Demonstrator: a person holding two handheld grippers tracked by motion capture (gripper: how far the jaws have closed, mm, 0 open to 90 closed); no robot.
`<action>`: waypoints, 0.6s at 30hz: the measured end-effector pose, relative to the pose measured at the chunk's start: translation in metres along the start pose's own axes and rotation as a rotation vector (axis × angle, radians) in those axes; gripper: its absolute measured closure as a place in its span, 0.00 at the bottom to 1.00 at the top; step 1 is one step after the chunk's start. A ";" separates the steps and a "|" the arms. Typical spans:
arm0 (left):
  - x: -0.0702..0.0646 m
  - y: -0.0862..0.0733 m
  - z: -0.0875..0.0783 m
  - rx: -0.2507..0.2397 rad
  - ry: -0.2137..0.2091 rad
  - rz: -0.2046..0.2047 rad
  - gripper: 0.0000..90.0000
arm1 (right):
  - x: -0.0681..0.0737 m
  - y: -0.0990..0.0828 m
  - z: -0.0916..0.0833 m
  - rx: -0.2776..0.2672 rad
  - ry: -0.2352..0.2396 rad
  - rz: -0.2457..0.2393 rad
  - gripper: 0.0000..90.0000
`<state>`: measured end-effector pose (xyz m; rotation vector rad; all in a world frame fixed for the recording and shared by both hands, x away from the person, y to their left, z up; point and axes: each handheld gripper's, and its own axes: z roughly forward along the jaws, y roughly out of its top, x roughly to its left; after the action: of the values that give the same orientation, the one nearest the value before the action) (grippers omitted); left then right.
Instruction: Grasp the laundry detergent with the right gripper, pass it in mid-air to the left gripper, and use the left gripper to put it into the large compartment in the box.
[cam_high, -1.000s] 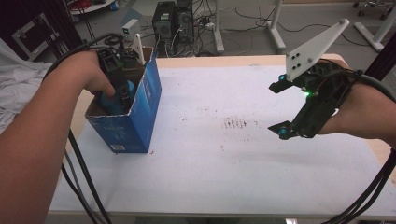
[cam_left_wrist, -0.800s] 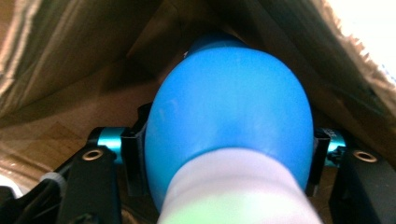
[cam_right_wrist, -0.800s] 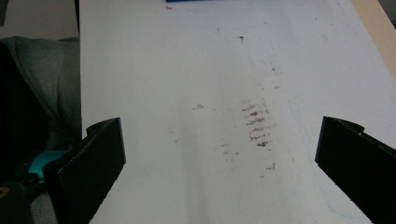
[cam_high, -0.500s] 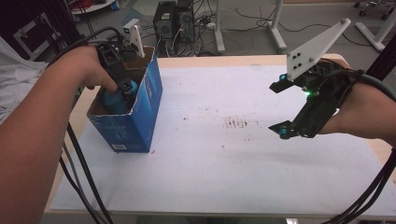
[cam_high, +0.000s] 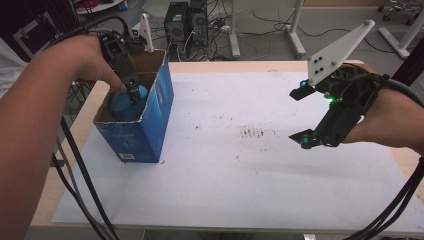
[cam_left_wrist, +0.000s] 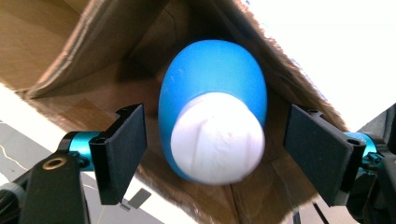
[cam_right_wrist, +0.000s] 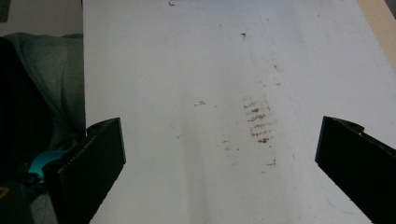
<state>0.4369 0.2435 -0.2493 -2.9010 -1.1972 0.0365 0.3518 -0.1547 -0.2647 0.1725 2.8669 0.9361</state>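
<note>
Blue bottle stands upright in the box (white cap up).

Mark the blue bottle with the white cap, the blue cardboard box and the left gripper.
blue bottle with white cap (cam_left_wrist: 212, 88): left gripper view, on its blue body.
blue cardboard box (cam_high: 150, 120): high view, on its printed side wall.
left gripper (cam_left_wrist: 212, 161): left gripper view, midway between its fingertips.

I'm working in what looks like a lab or tech workshop. My table has a stained white sheet over a wooden top. Behind it, 2 desktop computer towers stand on the grey floor among loose cables, beside the white legs of other benches.
</note>
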 end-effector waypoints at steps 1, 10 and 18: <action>-0.001 0.000 -0.003 0.005 0.000 0.009 0.23 | 0.000 0.001 -0.001 0.004 0.000 0.000 0.01; -0.010 0.005 -0.023 -0.003 0.000 0.045 0.18 | -0.004 0.005 -0.004 0.033 0.018 -0.006 0.01; -0.016 0.011 -0.039 -0.014 0.015 0.072 0.12 | -0.011 0.008 -0.011 0.060 0.030 -0.009 0.01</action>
<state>0.4342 0.2245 -0.2099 -2.9505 -1.0950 0.0067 0.3611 -0.1565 -0.2504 0.1525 2.9223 0.8588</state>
